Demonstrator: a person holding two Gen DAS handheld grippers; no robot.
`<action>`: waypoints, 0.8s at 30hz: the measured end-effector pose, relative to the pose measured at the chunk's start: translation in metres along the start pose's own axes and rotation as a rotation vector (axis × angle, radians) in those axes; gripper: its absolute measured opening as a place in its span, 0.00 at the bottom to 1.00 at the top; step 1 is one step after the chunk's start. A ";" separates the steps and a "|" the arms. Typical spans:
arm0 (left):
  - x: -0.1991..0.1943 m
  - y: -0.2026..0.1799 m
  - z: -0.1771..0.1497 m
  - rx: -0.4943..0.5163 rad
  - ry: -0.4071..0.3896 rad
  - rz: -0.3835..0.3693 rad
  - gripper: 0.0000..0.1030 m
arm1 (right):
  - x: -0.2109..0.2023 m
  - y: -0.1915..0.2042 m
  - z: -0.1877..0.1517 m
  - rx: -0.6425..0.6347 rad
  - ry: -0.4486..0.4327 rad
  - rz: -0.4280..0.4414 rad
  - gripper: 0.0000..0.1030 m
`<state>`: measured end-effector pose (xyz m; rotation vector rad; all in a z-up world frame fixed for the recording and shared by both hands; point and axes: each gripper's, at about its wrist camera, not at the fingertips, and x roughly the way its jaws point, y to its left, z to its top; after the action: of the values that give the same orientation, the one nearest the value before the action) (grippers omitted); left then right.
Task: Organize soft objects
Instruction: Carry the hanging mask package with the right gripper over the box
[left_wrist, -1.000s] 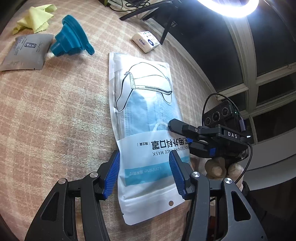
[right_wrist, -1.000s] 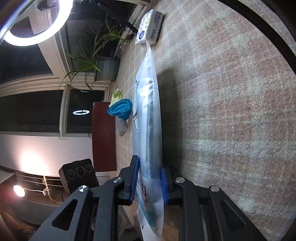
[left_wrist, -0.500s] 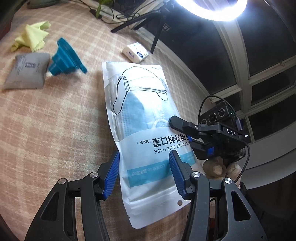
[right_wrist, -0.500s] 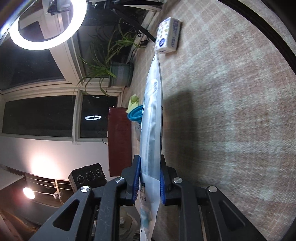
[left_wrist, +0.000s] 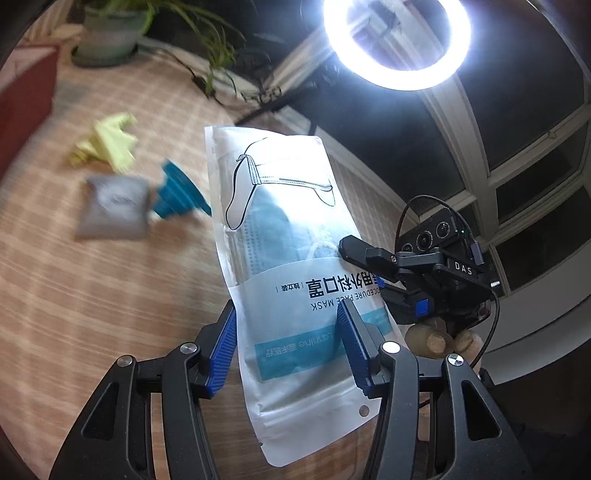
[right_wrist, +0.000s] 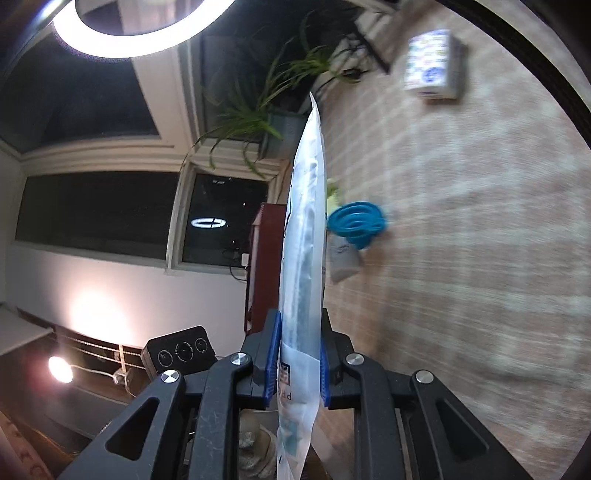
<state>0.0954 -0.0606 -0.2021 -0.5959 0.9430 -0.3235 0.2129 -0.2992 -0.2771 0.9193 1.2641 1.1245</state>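
Note:
A white and blue face mask pack (left_wrist: 291, 258) hangs clear of the checked tablecloth (left_wrist: 92, 295). In the right wrist view I see the pack (right_wrist: 304, 236) edge-on, with my right gripper (right_wrist: 298, 365) shut on its lower part. In the left wrist view that right gripper (left_wrist: 360, 254) grips the pack's right edge, with a person's fingers under it. My left gripper (left_wrist: 288, 343) stands open above the pack's printed end, its blue pads (left_wrist: 221, 350) not pressing on it. A yellow cloth (left_wrist: 105, 146) and a grey pouch (left_wrist: 112, 212) lie on the table at the left.
A blue collapsible funnel (left_wrist: 177, 194) lies beside the grey pouch. A tissue pack (right_wrist: 430, 66) sits at the table's far side. A potted plant (left_wrist: 107, 40) and a red box (left_wrist: 22, 99) stand at the table's edge. A ring light (left_wrist: 397, 40) shines overhead.
Both grippers have risen, and the mask pack has come up off the tablecloth in the right gripper. The items on the table now look farther away and blurred.

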 end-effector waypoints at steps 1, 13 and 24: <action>-0.007 0.003 0.002 0.002 -0.011 0.008 0.50 | 0.006 0.007 0.000 -0.011 0.005 -0.002 0.16; -0.107 0.062 0.020 -0.029 -0.153 0.076 0.50 | 0.110 0.091 0.015 -0.152 0.093 -0.013 0.16; -0.179 0.113 0.035 -0.073 -0.251 0.135 0.50 | 0.207 0.148 0.020 -0.242 0.165 -0.023 0.16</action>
<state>0.0252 0.1312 -0.1372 -0.6208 0.7512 -0.0905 0.2053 -0.0627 -0.1818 0.6405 1.2347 1.3232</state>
